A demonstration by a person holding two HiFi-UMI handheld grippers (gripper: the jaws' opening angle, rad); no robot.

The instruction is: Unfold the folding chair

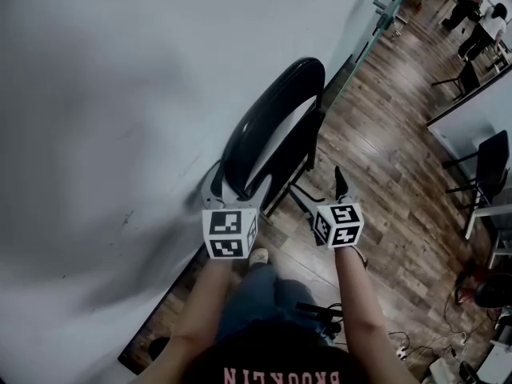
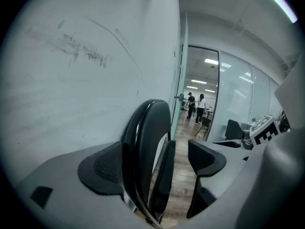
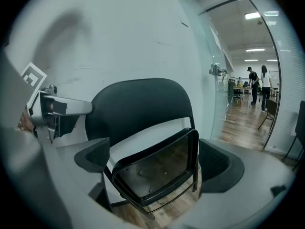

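Note:
A black folding chair (image 1: 276,126) leans folded against the white wall (image 1: 120,94), its seat tipped up against the backrest. My left gripper (image 1: 230,189) is at the chair's near left edge. In the left gripper view the backrest edge (image 2: 145,147) stands between the jaws of my left gripper (image 2: 153,163); the left pad (image 2: 102,168) lies close to it, and a gap remains at the right pad (image 2: 205,156). My right gripper (image 3: 156,162) is open, facing the underside of the seat (image 3: 157,173) from a short way off. The head view shows the right gripper (image 1: 330,198) right of the chair legs.
Wooden floor (image 1: 384,158) runs to the right and back. A glass door (image 1: 384,14) adjoins the wall. Other dark chairs (image 1: 488,166) stand at the right, cables and a power strip (image 1: 432,350) lie lower right, and people (image 1: 480,14) stand far off. The person's legs (image 1: 256,294) are below the grippers.

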